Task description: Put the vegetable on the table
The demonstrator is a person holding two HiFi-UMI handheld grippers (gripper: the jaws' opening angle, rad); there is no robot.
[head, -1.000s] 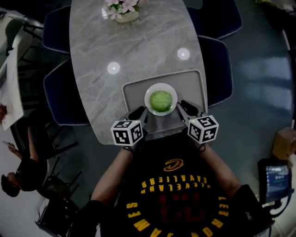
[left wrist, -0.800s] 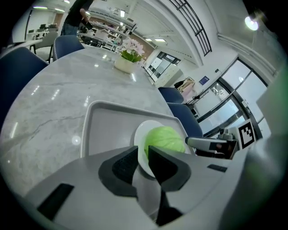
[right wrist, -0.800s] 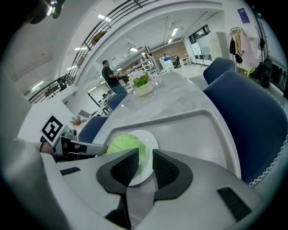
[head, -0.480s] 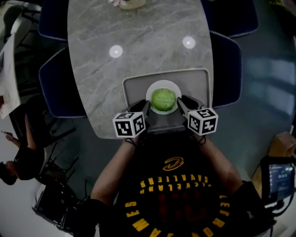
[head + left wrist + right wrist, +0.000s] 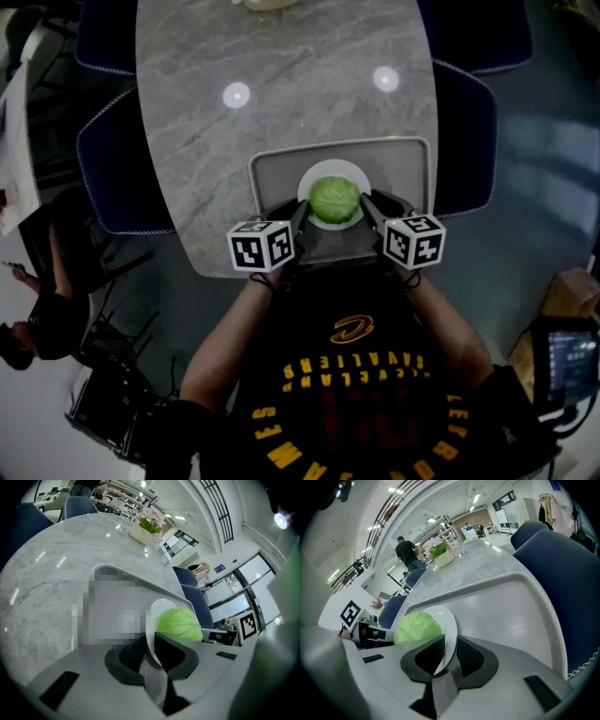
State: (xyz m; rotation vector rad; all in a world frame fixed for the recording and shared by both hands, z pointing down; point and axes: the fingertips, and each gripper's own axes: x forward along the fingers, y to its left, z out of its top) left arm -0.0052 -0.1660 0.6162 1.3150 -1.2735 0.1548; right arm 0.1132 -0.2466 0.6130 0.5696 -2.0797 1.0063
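Note:
A round green cabbage rests on a white plate over a grey tray at the near end of the marble table. My left gripper is shut on the plate's left rim, and my right gripper is shut on its right rim. In the left gripper view the plate edge runs between the jaws of the left gripper, with the cabbage just beyond. In the right gripper view the right gripper pinches the plate beside the cabbage.
Blue chairs stand along both long sides of the table. A pot of flowers sits at the far end. A person is on the floor at left. A cardboard box and a screen are at right.
Both grippers have drawn in a little closer around the plate's sides. The head view has shifted, so the table and tray sit slightly higher in it.

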